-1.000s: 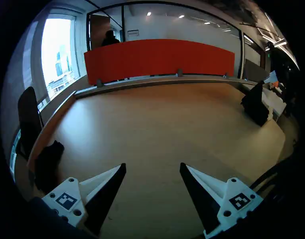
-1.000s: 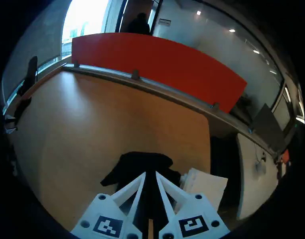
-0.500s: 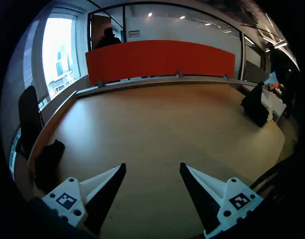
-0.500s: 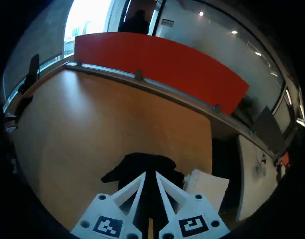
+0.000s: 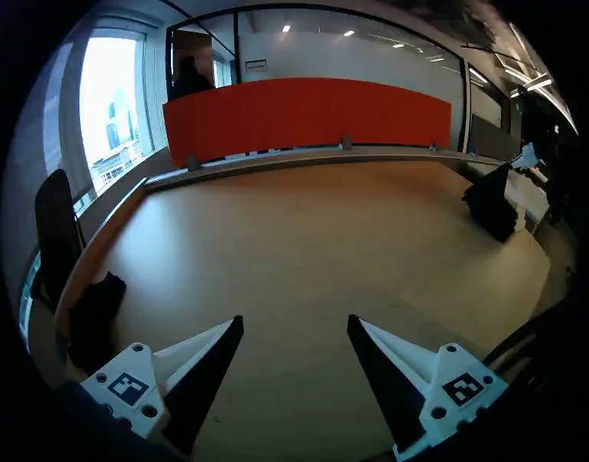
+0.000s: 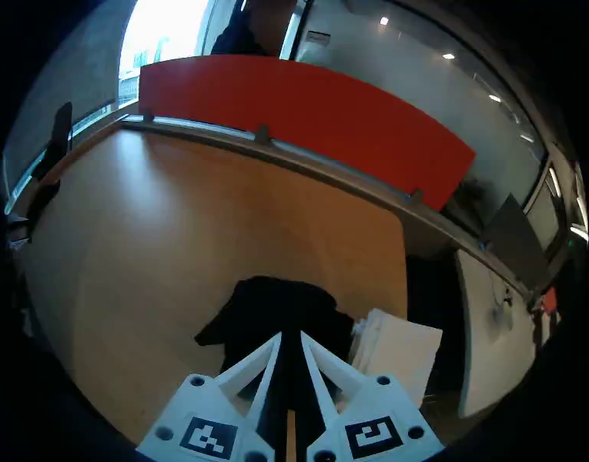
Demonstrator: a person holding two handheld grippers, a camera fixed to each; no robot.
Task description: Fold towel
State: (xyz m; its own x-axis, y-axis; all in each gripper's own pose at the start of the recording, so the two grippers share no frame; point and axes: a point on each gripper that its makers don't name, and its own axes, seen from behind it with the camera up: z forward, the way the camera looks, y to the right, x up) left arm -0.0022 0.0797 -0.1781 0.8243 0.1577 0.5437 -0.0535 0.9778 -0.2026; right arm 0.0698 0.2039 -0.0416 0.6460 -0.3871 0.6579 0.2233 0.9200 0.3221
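The right gripper bears down on a black towel, which lies crumpled on the pale wooden tabletop close to its right-hand edge. The jaws are drawn almost together, and dark cloth fills the slit between them, so they appear to pinch a fold of the fabric. Just beside the towel, on the side of that right edge, sits a white stack of what looks like folded material. Whether the two touch is hard to tell.

The left gripper hovers over the near edge of the same tabletop, with its jaws spread wide and only bare wood between them. In the left gripper view the towel shows as a dark heap rising to a peak at the tabletop's right edge, well apart from this gripper.

A long red partition runs along the far edge, fixed in a grey rail. A person's dark figure stands behind it near the far left corner. Beyond the left edge are a black chair back and a dark bundle, and daylight comes through a tall window behind them.
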